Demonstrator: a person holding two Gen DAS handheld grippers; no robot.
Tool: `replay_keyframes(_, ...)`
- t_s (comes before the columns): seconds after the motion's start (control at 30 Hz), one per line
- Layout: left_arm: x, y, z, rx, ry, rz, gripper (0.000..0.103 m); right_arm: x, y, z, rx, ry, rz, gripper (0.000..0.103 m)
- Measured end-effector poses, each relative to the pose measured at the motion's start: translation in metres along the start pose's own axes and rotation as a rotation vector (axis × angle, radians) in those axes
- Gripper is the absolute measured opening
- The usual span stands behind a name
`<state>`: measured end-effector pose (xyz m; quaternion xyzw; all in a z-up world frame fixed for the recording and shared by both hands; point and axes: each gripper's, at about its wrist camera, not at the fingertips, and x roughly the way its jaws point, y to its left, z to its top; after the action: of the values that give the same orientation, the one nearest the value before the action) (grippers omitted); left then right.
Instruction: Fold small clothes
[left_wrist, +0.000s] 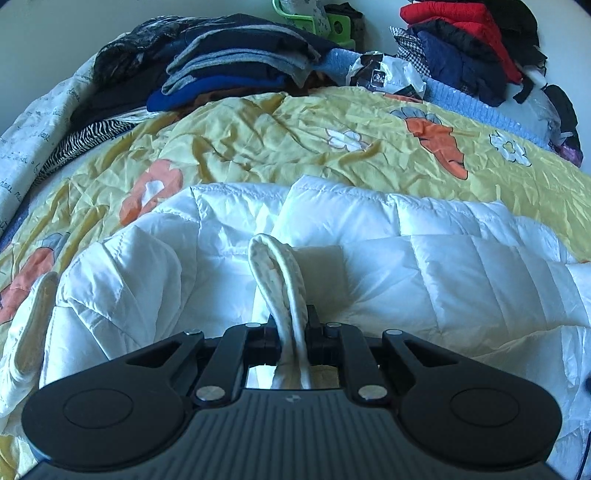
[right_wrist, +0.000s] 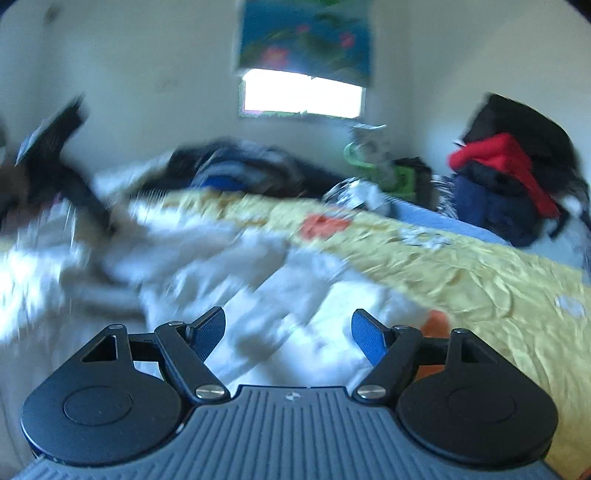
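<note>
The folding is judged to be in its early or middle part. A white quilted jacket is spread on the bed, over a yellow bedspread printed with carrots and flowers, and it is not yet a neat packet: the padded panels lie rumpled and one part is bunched up at the left side. A cream ribbed edge of the jacket, perhaps a cuff or hem, is pinched in the left tool, whose jaws are closed tight on it, so a fold is apparently being carried across. The right tool is held above the white garment with its jaws wide apart and nothing between them; its view is blurred, so finer detail cannot be told. What is left, by this judgement, is laying the held edge down, then smoothing and the further folds.

One jacket is being worked. Two tools are seen. At the back of the bed two piles are counted: a stack of dark folded clothes and a heap of red and navy jackets. One window is seen on the wall.
</note>
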<state>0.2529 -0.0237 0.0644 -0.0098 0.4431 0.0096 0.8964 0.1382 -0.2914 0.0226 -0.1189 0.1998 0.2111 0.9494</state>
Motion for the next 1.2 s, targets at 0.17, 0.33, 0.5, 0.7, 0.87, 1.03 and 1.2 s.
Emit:
replay_keyframes(0.17, 0.006, 0.003, -0.001, 0.006, 0.019, 0.009, 0.011, 0.013, 0.024, -0.001, -0.111, 0.116, 0.002, 0.087)
replay_keyframes(0.33, 0.016, 0.001, -0.003, 0.027, 0.051, 0.034, 0.012, 0.015, 0.018, -0.003, -0.049, 0.170, 0.041, 0.089)
replay_keyframes(0.5, 0.025, -0.007, -0.011, 0.076, 0.027, 0.073, 0.013, 0.016, 0.015, -0.005, -0.033, 0.180, 0.049, 0.092)
replay_keyframes(0.7, 0.023, -0.009, -0.012, 0.124, 0.013, 0.081, 0.014, 0.019, 0.012, -0.005, -0.028, 0.185, 0.056, 0.094)
replay_keyframes(0.87, 0.003, 0.006, -0.009, 0.100, -0.050, 0.210, 0.075, 0.019, 0.011, -0.004, -0.025, 0.189, 0.055, 0.096)
replay_keyframes(1.03, -0.038, 0.039, -0.017, 0.077, -0.152, 0.300, 0.075, 0.021, 0.010, -0.003, -0.023, 0.190, 0.057, 0.097)
replay_keyframes(1.2, -0.085, 0.101, -0.034, -0.080, -0.209, 0.375, 0.075, 0.021, 0.010, -0.003, -0.021, 0.193, 0.057, 0.097)
